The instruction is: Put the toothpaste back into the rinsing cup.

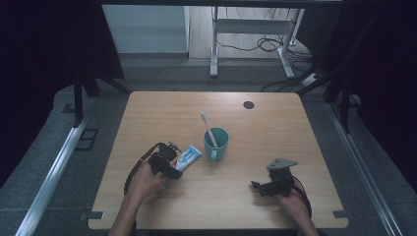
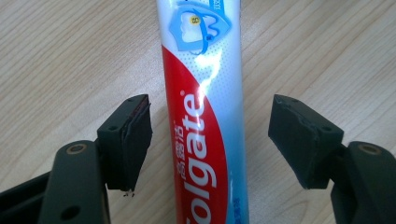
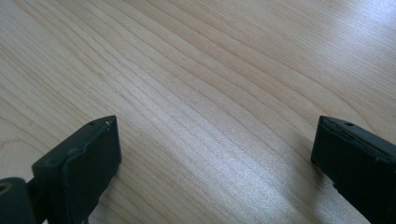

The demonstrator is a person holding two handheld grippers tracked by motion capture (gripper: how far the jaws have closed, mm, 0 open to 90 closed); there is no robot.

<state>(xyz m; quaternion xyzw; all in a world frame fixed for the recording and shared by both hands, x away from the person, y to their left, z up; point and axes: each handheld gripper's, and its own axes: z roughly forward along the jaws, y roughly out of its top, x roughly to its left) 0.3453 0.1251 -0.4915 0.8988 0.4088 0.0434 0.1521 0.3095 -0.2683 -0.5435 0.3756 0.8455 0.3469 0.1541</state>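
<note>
Straddling the toothpaste tube [image 2: 203,121] lying flat on the desk [image 1: 275,128], left gripper [image 2: 210,140] released, jaws apart on either side, touching nothing. Needing to center on the tube, then closing gently across its width. Hovering released over bare wood, right gripper [image 3: 215,154].

A white, red and blue Colgate toothpaste tube [image 1: 186,158] [image 2: 205,116] lies flat on the light wooden table [image 1: 255,128], just left of a teal plastic mug [image 1: 216,144] and apart from it. The tube runs slantwise, its far end pointing toward the mug. The mug stands upright near the table's middle, its handle toward the near edge. A white-and-pink toothbrush [image 1: 208,129] stands in the mug, leaning left, bristles uppermost.
</note>
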